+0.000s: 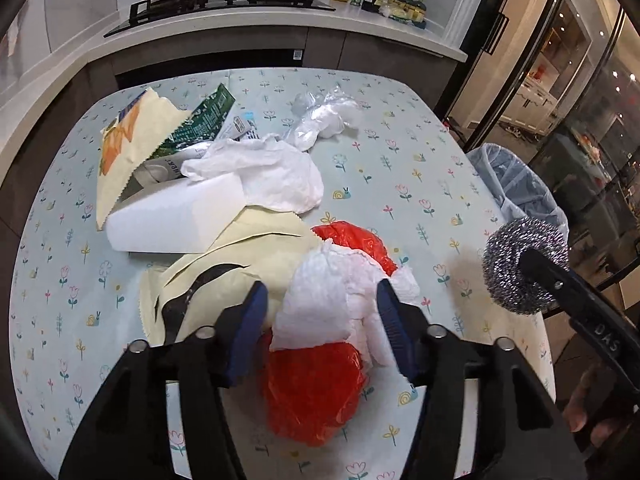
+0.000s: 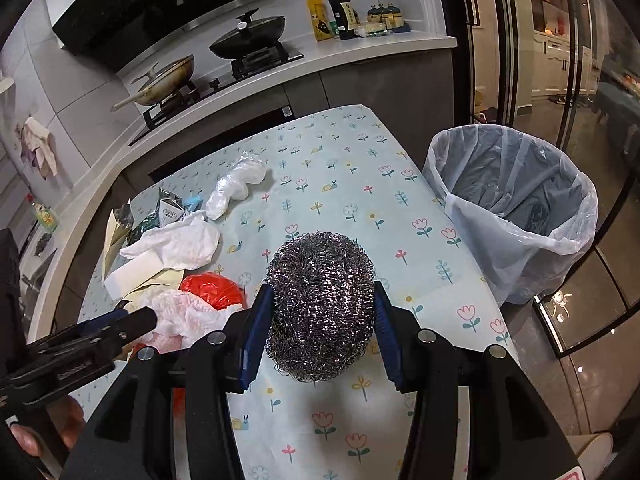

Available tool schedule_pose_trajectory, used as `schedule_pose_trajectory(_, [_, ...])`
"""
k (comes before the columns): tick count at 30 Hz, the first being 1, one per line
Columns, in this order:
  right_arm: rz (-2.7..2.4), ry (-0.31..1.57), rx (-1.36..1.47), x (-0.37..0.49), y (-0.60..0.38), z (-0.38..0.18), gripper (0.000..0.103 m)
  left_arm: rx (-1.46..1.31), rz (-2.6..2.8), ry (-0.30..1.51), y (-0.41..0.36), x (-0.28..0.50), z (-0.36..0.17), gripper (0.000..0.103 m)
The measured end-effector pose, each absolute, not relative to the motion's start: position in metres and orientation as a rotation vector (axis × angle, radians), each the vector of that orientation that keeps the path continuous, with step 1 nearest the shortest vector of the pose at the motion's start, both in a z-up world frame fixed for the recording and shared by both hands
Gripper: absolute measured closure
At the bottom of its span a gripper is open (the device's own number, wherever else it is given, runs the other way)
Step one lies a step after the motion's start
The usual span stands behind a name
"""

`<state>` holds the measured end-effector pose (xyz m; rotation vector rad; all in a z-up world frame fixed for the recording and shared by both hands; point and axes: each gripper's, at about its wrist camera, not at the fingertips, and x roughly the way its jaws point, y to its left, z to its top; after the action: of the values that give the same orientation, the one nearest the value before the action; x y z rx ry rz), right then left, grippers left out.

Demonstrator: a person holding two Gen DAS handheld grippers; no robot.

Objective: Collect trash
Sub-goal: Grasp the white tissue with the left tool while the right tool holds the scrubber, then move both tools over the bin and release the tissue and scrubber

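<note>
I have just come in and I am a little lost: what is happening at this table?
A person is clearing trash with two hand-held grippers. The right gripper holds a steel wool ball in its jaws, above the table and short of the lined bin. The left gripper has its jaws open around a white tissue lying on a red plastic bag. More wrappers and paper wait behind.

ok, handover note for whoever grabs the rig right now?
Right gripper: shut on the steel scrubber, held above the table, not yet over the bin.
Left gripper: open, fingers either side of the white tissue on the red bag; no grasp yet.
Still on the table: cream paper, white box, wrappers, clear plastic bag.
Bin contents unclear.
Left: drop the scrubber, then clear the pile.
</note>
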<state>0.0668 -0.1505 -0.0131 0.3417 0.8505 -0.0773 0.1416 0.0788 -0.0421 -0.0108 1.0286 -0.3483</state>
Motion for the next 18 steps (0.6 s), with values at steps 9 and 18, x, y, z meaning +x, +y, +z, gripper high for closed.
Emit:
schedule_pose_trajectory(9, [-0.092,0.830,0.365,0.066,-0.167,-0.010,0.056,-0.040,-0.437,0.990,0.075,0.126,-0.014,0.097])
schedule_pose_trajectory(18, [-0.154,0.758,0.396,0.063,-0.206,0.008,0.056,-0.041,-0.558,0.868,0.036,0.125,0.055,0.097])
